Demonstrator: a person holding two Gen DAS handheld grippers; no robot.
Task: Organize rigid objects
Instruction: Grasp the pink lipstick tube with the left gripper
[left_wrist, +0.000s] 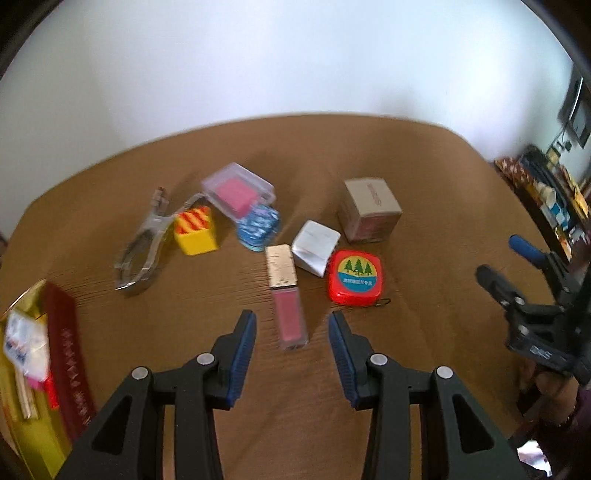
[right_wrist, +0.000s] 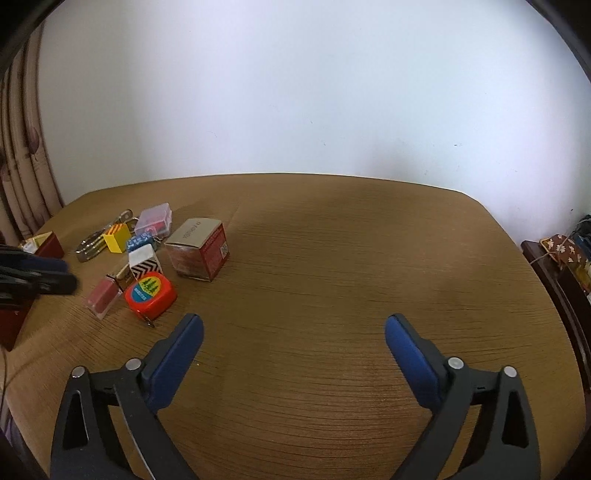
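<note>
My left gripper (left_wrist: 292, 322) is open and empty, its fingers on either side of the near end of a pink lip gloss tube with a gold cap (left_wrist: 286, 295). Around it lie a red tape measure (left_wrist: 355, 277), a small white box (left_wrist: 315, 246), a tan and red carton (left_wrist: 370, 209), a clear case with a pink insert (left_wrist: 238, 192), a blue patterned item (left_wrist: 258, 227), a yellow striped block (left_wrist: 195, 230) and a metal clip (left_wrist: 142, 243). My right gripper (right_wrist: 293, 328) is open and empty over bare table, right of the tape measure (right_wrist: 149, 291) and the carton (right_wrist: 199, 251).
A red and gold box (left_wrist: 40, 354) with small items inside sits at the table's left edge. The brown table (right_wrist: 351, 277) ends at a white wall. A cluttered dark shelf (left_wrist: 550, 199) stands off the right edge. My right gripper shows in the left wrist view (left_wrist: 517, 280).
</note>
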